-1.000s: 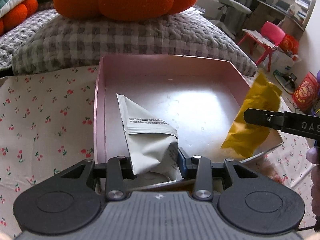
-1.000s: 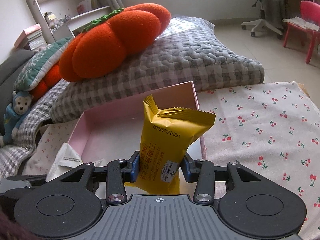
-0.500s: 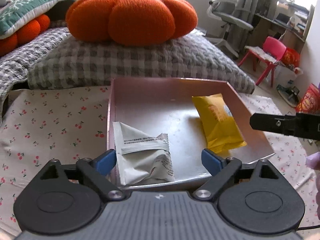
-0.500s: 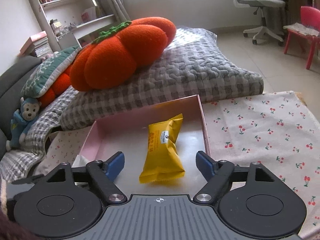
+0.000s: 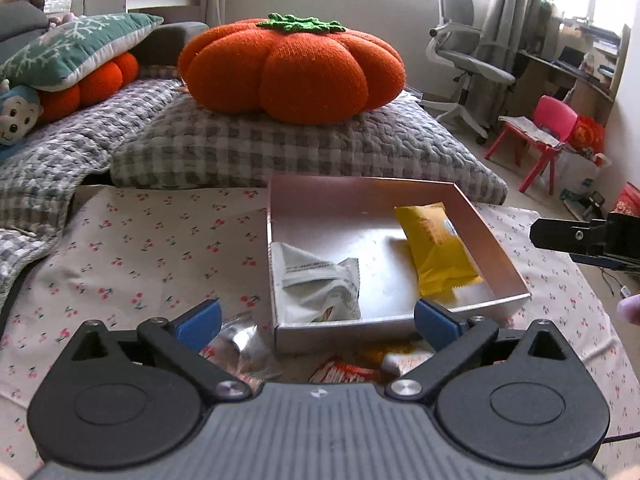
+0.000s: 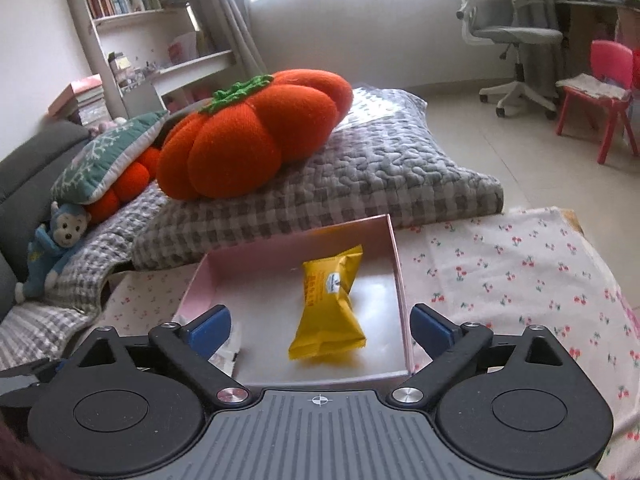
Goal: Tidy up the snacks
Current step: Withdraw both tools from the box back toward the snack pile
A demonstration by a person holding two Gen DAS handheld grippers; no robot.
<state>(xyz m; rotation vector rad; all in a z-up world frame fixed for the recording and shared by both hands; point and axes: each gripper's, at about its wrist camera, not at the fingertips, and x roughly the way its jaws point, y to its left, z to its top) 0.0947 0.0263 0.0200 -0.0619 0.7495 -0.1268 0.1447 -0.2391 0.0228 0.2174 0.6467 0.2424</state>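
Left wrist view: the left gripper (image 5: 316,320) is angled downward over the near edge of the pink box (image 5: 496,236); its blue-padded fingers (image 5: 199,319) are spread wide and still opening, with nothing pinched between them; the white snack packet (image 5: 316,284) is seen lying crumpled in the box's near left corner, and the yellow snack packet (image 5: 436,248) is laid along the right wall, the two apart. A few more wrappers (image 5: 344,372) are scattered on the cherry-print surface (image 5: 132,256) just in front of the box, partly hidden by the gripper body. The right gripper (image 5: 588,238) is poked in from the right edge, held above the cloth beside the box; a fingertip of the person (image 5: 629,309) is glimpsed below it.

Right wrist view: the right gripper (image 6: 320,326) is also tilted downward at the box (image 6: 396,264); its fingers (image 6: 430,328) are splayed wide and opening too, gripping nothing; the yellow packet (image 6: 330,304) is lying flat on the box floor beyond the fingers, untouched; only a corner of the white packet (image 6: 228,354) is visible, by the left finger. Behind, an orange pumpkin cushion (image 6: 252,136) is parked on a grey checked quilt (image 6: 360,184).
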